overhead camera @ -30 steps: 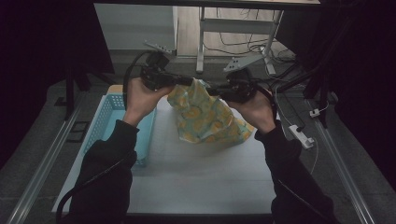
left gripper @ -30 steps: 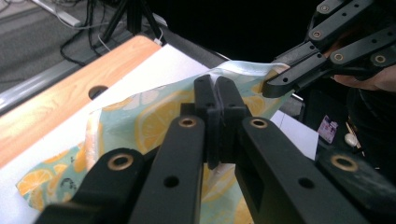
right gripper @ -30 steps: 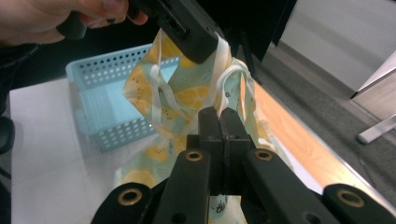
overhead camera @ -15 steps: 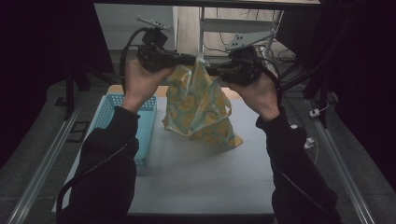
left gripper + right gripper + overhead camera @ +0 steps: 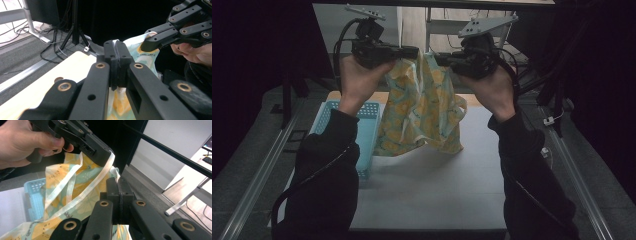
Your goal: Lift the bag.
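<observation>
We hold the yellow patterned cloth (image 5: 422, 107) up above the white tabletop (image 5: 432, 185), its lower edge hanging just over the surface. The left gripper (image 5: 411, 51) and the right gripper (image 5: 438, 59) each have their fingers closed tight on its top edge. A blue basket (image 5: 364, 132) sits at the left; dark floor, cables and metal frames surround us.

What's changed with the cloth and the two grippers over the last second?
Both grippers, left gripper and right gripper, have risen, lifting the yellow patterned cloth from the white table until it hangs, its lower edge just above the surface. Both stay shut on its top edge. The blue basket has not moved.
</observation>
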The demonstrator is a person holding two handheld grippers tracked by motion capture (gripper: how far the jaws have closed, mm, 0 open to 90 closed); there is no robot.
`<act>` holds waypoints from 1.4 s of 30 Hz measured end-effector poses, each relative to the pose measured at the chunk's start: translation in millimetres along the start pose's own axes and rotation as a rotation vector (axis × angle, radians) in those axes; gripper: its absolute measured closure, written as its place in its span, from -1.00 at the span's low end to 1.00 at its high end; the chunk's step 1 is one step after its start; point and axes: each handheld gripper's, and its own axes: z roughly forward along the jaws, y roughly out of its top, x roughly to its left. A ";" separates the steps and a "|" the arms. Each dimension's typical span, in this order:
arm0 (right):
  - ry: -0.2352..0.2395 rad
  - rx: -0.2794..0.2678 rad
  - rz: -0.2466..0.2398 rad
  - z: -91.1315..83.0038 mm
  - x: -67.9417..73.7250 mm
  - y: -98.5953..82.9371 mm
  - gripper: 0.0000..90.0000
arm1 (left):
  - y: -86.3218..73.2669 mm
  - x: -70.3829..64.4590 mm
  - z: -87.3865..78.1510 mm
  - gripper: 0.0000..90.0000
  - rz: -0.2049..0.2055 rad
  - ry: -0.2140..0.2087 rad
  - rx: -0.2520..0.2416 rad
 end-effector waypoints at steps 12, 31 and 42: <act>-0.001 0.060 0.037 25.2 -9.5 -25.7 1.00 | -19.3 17.7 27.0 0.98 -0.007 0.065 0.073; 0.058 0.136 0.144 68.4 -19.1 -85.2 1.00 | -61.7 43.2 66.8 0.96 -0.028 0.117 0.196; 0.055 0.128 0.179 70.8 -21.3 -95.6 0.73 | -71.0 46.2 69.9 0.71 -0.041 0.102 0.185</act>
